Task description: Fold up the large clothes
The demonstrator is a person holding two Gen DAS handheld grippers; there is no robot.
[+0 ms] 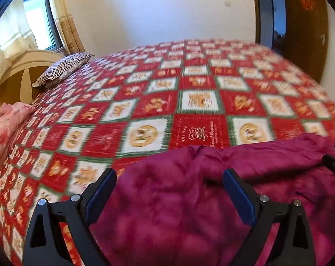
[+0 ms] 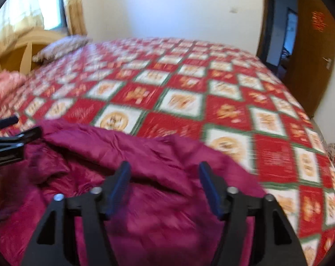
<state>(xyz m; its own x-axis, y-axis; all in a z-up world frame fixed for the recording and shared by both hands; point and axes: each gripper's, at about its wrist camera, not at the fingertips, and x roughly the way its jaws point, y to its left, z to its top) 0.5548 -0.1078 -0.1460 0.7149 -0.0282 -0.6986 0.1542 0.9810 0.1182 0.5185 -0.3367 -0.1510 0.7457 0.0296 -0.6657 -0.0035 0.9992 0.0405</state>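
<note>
Magenta padded coat (image 1: 200, 199) lies crumpled on the bed's patchwork quilt (image 1: 145, 102), directly beneath and ahead of both jaws. Left gripper (image 1: 169, 190) and right gripper (image 2: 165, 184) hover spread wide, holding nothing; the coat's long axis runs crosswise between them, about equally near each.

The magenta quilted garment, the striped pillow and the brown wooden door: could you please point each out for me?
Magenta quilted garment (image 1: 167, 210), left wrist view, its rumpled middle.
Striped pillow (image 1: 63, 68), left wrist view, its top face.
Brown wooden door (image 2: 311, 62), right wrist view, its panel above the handle.
</note>
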